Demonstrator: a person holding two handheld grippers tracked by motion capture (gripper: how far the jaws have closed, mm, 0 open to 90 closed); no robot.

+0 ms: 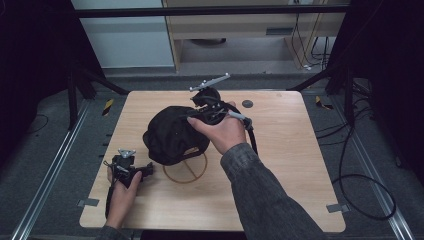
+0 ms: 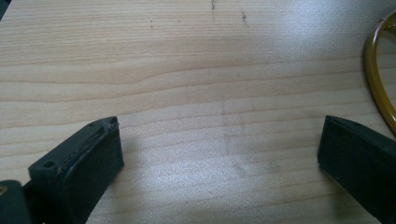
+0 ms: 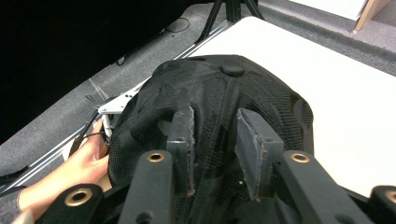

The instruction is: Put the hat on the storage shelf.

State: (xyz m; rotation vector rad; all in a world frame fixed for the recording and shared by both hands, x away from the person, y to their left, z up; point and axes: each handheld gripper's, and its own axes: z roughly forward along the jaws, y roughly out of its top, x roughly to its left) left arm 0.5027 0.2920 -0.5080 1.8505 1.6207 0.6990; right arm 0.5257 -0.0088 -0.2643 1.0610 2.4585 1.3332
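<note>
A black mesh cap point(image 1: 172, 135) lies crown up near the middle of the wooden table point(image 1: 285, 150), partly covering a yellow ring mark point(image 1: 186, 171). My right gripper point(image 1: 197, 118) reaches onto the cap from its right side. In the right gripper view its jaws point(image 3: 215, 128) stand a little apart over the cap's crown point(image 3: 219, 84), mesh showing in the gap, pads not pressing on it. My left gripper point(image 1: 147, 170) rests low at the table's front left, apart from the cap. Its jaws point(image 2: 219, 140) are wide open over bare wood, with the yellow ring point(image 2: 373, 79) at the right edge.
A small dark disc point(image 1: 247, 104) sits on the table's far side. Metal rails point(image 1: 50, 170) run along the floor on both sides, with cables point(image 1: 360, 190) looped at the right. Black stand legs point(image 1: 95, 82) rise at the far corners.
</note>
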